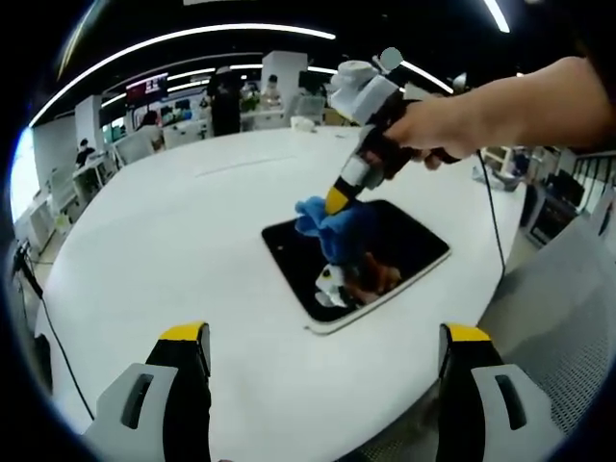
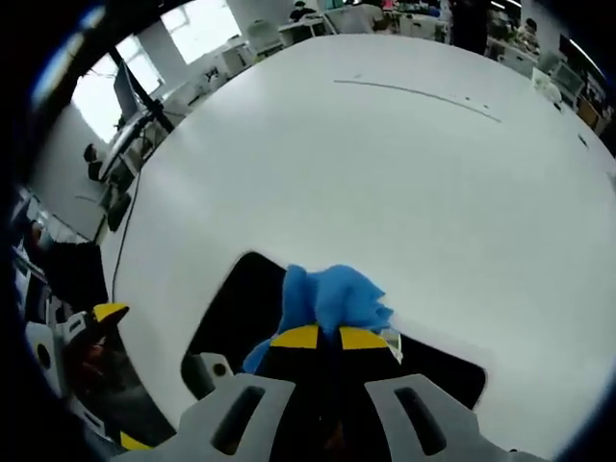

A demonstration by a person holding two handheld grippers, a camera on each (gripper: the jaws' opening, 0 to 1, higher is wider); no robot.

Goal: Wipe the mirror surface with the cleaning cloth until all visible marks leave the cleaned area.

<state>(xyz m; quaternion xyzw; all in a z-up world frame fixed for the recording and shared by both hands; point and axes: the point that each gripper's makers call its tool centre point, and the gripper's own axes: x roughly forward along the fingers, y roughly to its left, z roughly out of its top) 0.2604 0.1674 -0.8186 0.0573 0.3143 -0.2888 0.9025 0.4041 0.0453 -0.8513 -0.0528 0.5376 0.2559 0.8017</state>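
A dark rectangular mirror (image 1: 404, 245) with a pale frame lies flat on the white round table (image 1: 173, 250). A blue cleaning cloth (image 1: 332, 223) rests on the mirror's far left part, and my right gripper (image 1: 337, 200), held by a hand, is shut on it from above. In the right gripper view the same blue cloth (image 2: 332, 296) bunches just past the yellow-tipped jaws of my right gripper (image 2: 327, 337), pressed on the mirror (image 2: 231, 313). My left gripper (image 1: 322, 337) hangs open near the table's front edge, short of the mirror, with nothing between its jaws.
The white table spreads wide around the mirror. A thin cable (image 1: 493, 217) runs across its right side. Desks, chairs and people fill the office beyond (image 1: 212, 101). A grey chair back (image 1: 568, 318) stands at the right.
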